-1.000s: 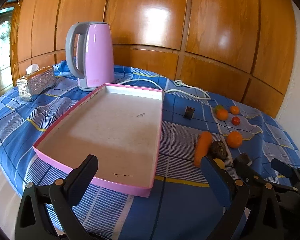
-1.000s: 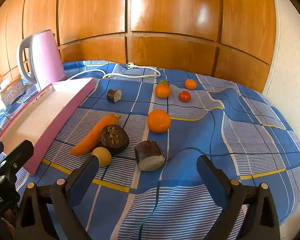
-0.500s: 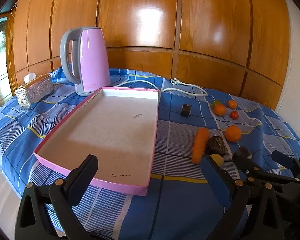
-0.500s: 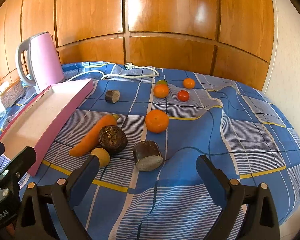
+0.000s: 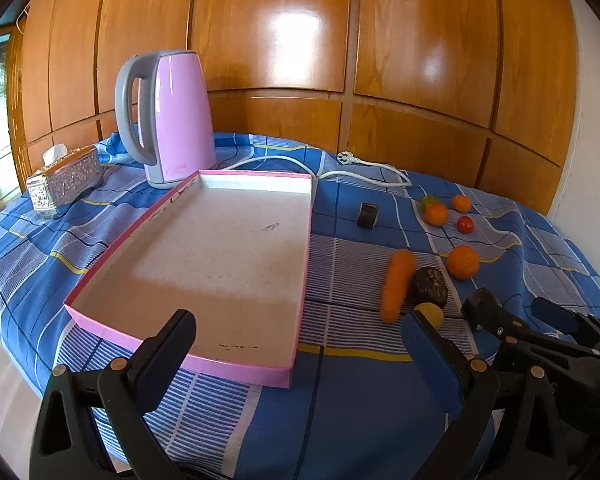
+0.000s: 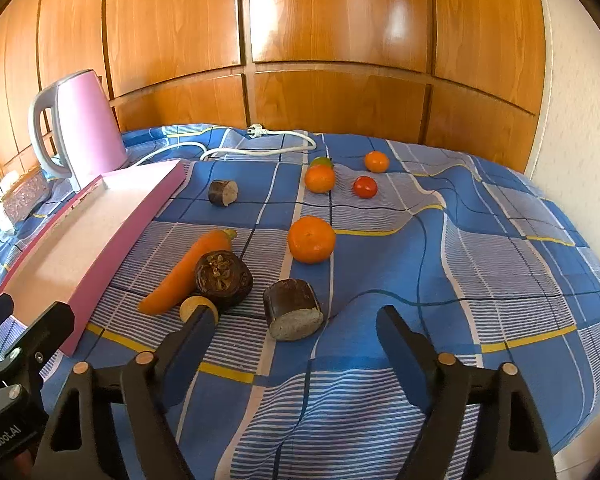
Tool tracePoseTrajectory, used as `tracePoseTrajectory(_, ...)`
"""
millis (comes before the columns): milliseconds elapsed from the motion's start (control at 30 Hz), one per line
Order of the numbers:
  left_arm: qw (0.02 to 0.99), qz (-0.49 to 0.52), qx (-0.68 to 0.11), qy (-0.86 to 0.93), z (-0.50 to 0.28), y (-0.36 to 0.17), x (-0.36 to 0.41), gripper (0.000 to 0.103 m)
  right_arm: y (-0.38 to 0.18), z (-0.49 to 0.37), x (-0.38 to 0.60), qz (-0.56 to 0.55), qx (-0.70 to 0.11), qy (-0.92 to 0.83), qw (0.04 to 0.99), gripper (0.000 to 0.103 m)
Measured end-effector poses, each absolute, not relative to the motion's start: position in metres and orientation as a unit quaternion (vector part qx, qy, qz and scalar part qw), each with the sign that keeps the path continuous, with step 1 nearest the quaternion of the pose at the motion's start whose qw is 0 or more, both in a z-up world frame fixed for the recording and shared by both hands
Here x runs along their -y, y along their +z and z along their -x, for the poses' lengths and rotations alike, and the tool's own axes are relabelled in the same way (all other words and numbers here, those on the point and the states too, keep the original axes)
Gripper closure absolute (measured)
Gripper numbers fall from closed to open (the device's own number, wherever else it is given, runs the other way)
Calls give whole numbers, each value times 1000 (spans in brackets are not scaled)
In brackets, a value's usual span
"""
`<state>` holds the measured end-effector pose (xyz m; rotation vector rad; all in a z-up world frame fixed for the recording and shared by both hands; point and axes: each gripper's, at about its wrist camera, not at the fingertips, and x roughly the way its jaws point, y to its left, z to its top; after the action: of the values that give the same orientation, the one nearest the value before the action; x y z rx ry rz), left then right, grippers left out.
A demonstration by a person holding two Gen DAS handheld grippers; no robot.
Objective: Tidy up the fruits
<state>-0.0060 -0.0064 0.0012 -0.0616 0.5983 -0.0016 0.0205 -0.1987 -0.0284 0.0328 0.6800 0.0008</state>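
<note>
Glossy wood panels (image 6: pixel 332 20) back a table under a blue checked cloth (image 6: pixel 480 264). On the left wrist view a pink tray (image 5: pixel 220 248) fills the centre, bare inside, with a pink kettle (image 5: pixel 172 112) at its 11 o'clock corner and a silver tissue box (image 5: pixel 62 184) further out at 10. A white cord (image 6: pixel 268 140) with its plug lies along the back of the cloth.

All the fruit lies on the cloth, outside the tray, to its 3 o'clock side. In the right wrist view a carrot (image 6: pixel 188 272) lies slantwise just beside the tray wall, with a dark round fruit (image 6: pixel 224 278) touching its lower flank and a small yellow ball (image 6: pixel 194 308) at that fruit's 7 o'clock. A brown cut chunk (image 6: pixel 294 314) sits at the dark fruit's 4 o'clock. A big orange (image 6: pixel 312 239) lies at 12 of the chunk, apart from it. Further back are a second orange (image 6: pixel 320 179), a green fruit (image 6: pixel 323 161) peeping behind it, a tomato (image 6: pixel 365 187), a small orange (image 6: pixel 377 161) and a smaller cut chunk (image 6: pixel 223 193).

The left gripper (image 5: pixel 300 344) hovers over the tray's near edge, fingers spread wide, nothing between them. The right gripper (image 6: pixel 296 330) points at the brown chunk; its jaws have just been closing but stand apart, the chunk just ahead of the tips and untouched.
</note>
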Motion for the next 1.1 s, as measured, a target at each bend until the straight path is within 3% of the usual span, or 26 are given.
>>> tracePoseTrajectory(567, 960, 28, -278, -23, 11, 6, 9, 3, -27, -19, 215, -84, -359, 63, 927, 63)
tracePoseTrajectory(833, 956, 20, -285, -66, 12, 6, 18, 20, -31, -31, 212, -69, -374, 57, 923, 63)
tracePoseTrajectory(1100, 950, 19, -301, -85, 9, 2, 23, 26, -52, -61, 207, -41, -426, 51, 902, 63)
